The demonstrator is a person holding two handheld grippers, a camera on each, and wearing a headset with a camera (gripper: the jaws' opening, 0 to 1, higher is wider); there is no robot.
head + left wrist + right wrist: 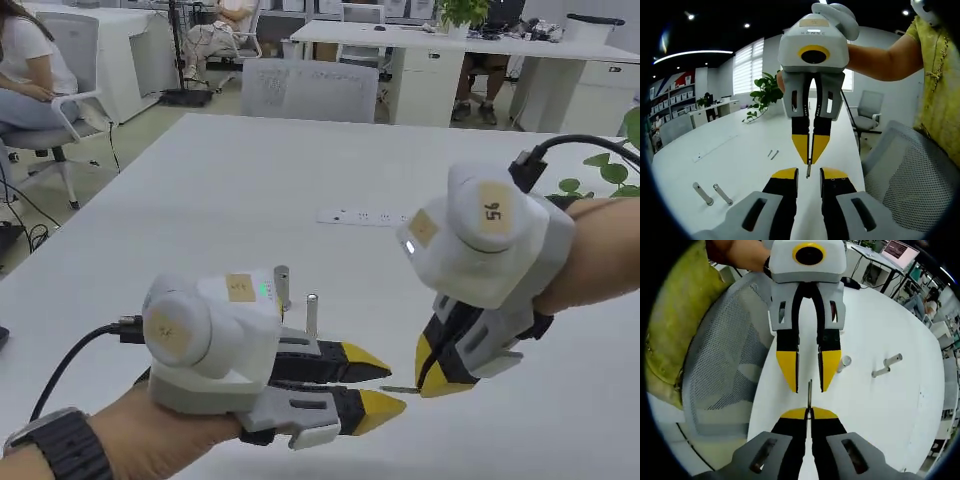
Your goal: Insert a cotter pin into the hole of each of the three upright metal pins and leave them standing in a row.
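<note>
White surface [250,180] in an office: the left tongs [395,386] sit apart, the right tongs [428,385] pinch a cotter pin [399,389] near two upright metal pins [312,315]. Left gripper view — left tongs [809,173] apart, the cotter pin [808,170] between them. Right gripper view — right tongs [810,412] clamped on the cotter pin [810,390].

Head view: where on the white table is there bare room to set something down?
Bare: the table beyond the power strip to its far edge, and left of the metal pins. Crowded: near edge, where left gripper and right gripper meet at the cotter pin.
</note>
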